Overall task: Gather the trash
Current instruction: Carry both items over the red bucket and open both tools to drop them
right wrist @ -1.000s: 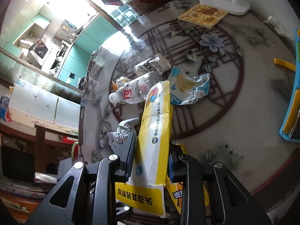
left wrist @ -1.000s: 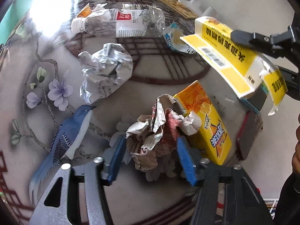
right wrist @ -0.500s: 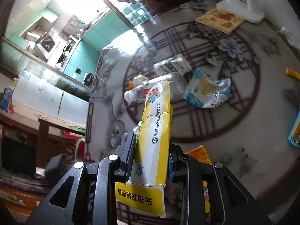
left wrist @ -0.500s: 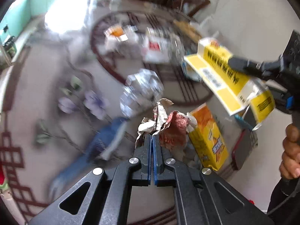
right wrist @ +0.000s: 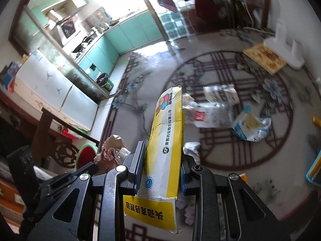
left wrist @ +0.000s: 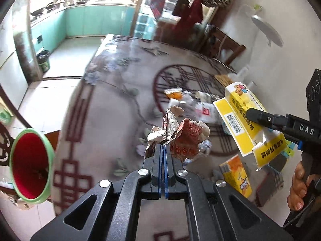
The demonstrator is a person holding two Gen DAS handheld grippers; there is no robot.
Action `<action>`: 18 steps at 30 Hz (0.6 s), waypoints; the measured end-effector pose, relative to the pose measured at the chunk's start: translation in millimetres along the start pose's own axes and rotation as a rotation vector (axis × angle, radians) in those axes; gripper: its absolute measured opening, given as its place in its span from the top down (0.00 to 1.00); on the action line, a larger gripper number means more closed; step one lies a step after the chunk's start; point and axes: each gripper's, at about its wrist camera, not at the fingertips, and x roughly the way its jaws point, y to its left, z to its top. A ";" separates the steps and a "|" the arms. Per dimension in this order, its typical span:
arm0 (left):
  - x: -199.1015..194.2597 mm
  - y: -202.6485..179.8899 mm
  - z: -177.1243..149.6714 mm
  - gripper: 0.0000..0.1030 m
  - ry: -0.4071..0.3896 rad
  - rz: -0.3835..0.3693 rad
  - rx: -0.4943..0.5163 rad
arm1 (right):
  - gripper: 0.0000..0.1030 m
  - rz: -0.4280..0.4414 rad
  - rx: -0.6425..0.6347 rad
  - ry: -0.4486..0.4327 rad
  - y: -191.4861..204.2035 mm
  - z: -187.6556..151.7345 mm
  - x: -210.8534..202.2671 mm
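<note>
Lifted off the table since a second ago, one crumpled wrapper (left wrist: 181, 138) sits pinched at the tips of the left gripper (left wrist: 163, 147), whose fingers press together on it. Left of those fingers, lower down, one green bin (left wrist: 30, 164) with a red inside shows no contents. Right gripper (right wrist: 161, 160) clamps one flattened yellow carton (right wrist: 166, 140) between its fingers; one plastic bottle (right wrist: 208, 114) lies on the table (right wrist: 230, 150) beyond them.

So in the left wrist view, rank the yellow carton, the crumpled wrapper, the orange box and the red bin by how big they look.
1. Yellow carton, close to the lens
2. Red bin and crumpled wrapper, about alike; the wrapper sits nearest the camera, so unsure
3. Orange box, smallest
</note>
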 end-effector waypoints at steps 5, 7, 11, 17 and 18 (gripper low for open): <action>-17.2 18.5 -4.9 0.99 -0.025 0.017 -0.026 | 0.73 -0.005 -0.062 -0.009 29.4 1.0 5.6; -25.2 28.1 -5.5 0.99 -0.036 0.024 -0.038 | 0.73 -0.005 -0.084 -0.013 40.7 1.5 7.5; -34.4 41.0 -2.3 0.99 -0.054 0.037 -0.056 | 0.73 -0.002 -0.124 -0.026 61.4 2.3 10.9; -49.2 65.3 1.2 0.99 -0.079 0.061 -0.082 | 0.73 0.012 -0.157 -0.029 86.5 3.3 17.6; -50.4 68.9 1.6 0.99 -0.080 0.065 -0.085 | 0.73 0.013 -0.161 -0.027 90.1 3.1 19.8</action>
